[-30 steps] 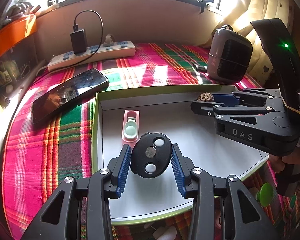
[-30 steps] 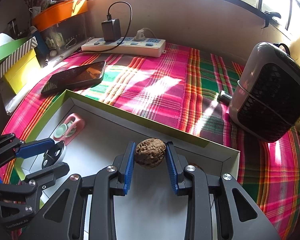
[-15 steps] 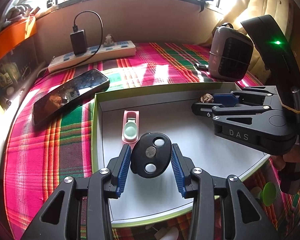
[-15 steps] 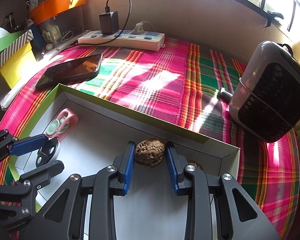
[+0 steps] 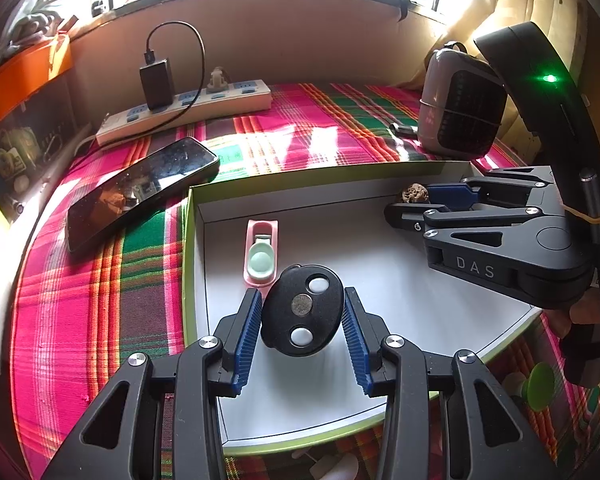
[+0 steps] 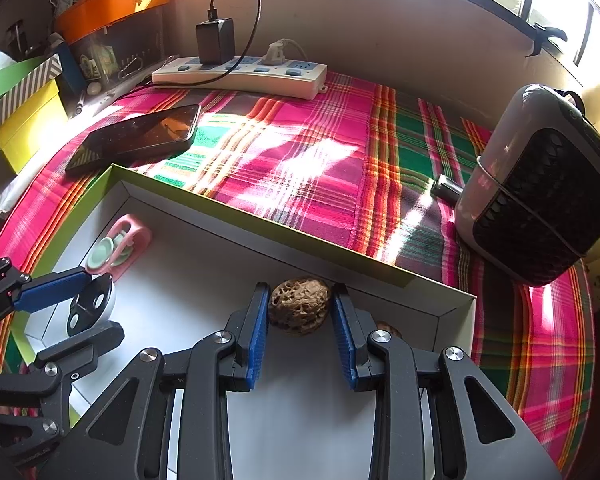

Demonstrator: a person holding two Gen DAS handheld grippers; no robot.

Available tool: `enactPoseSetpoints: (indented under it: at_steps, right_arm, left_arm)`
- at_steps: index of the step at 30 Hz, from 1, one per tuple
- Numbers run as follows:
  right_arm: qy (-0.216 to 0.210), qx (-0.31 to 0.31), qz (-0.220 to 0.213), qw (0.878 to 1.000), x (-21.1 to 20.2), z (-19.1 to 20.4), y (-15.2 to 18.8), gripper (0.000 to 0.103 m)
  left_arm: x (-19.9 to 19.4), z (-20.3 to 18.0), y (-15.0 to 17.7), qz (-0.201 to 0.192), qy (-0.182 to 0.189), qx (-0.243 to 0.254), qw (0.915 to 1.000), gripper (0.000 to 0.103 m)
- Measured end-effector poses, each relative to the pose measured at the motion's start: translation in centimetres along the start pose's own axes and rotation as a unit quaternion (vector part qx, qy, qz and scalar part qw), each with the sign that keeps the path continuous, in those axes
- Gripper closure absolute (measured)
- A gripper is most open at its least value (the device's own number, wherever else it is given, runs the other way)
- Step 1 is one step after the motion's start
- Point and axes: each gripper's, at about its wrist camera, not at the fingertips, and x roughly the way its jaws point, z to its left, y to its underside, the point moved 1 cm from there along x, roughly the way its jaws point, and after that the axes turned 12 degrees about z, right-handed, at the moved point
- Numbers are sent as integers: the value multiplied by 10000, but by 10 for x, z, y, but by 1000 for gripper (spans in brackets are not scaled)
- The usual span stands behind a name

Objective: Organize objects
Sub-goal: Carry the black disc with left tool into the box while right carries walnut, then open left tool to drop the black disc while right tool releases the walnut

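Two tongs, walnut (image 6: pixel 299 311) gripped, second nut (image 6: pixel 388 328) (half hidden)

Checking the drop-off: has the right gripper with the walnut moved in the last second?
Yes. In the right wrist view the box's far wall has dropped closer to the walnut, so the right gripper has advanced toward it.

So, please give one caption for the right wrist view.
Right claw holds a walnut over the white tray.

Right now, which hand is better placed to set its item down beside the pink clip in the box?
Left: its tool holds the black key fob right next to the pink clip; the right tool holds its walnut at the far corner.
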Motion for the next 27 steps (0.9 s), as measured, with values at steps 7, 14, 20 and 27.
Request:
enactPoseSetpoints:
  at_steps: [7,14,20,27]
  right_arm:
    - [-4,1,1,10000,0,0,0,71]
    - [2,3,13,10000,1,0,1,62]
    - [2,27,6,10000,1,1,1,55]
    - [2,49,-25,10000,-1,2,1,52]
  left_arm:
    - [0,1,-1,4,-15,10,10000,64]
    - [0,0,0,11,-21,13,10000,64]
    - [0,0,-1,10,-4,3,10000,64]
    - [-1,0,0,21,-37,20,10000,64]
